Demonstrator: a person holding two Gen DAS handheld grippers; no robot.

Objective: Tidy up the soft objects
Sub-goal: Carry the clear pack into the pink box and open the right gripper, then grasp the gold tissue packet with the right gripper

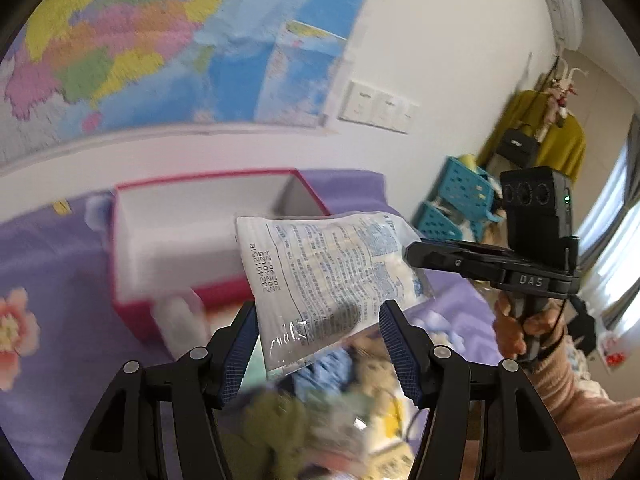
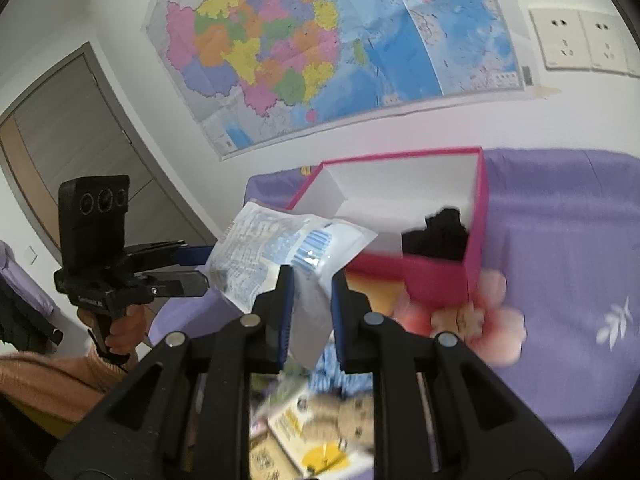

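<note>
Right wrist view alone shows a black item (image 2: pixel 438 236) in the pink box (image 2: pixel 440 284), mid-frame right; the right gripper (image 2: pixel 312 280) pinches the printed plastic packet's (image 2: pixel 280 248) clear corner. Left wrist view shows the packet (image 1: pixel 320 264) at centre, crossing the box front; left gripper (image 1: pixel 318 320) jaws flank its lower edge, contact unclear. Blurred soft toys (image 1: pixel 360 380) lie below on purple sheet (image 1: pixel 60 248).

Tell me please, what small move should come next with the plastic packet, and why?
Probably carry the plastic packet forward over the pink box before letting go. Both the right gripper and the left gripper hold it in the air, short of the box. The box is open, with only a dark item in one corner, so there looks to be room.
</note>
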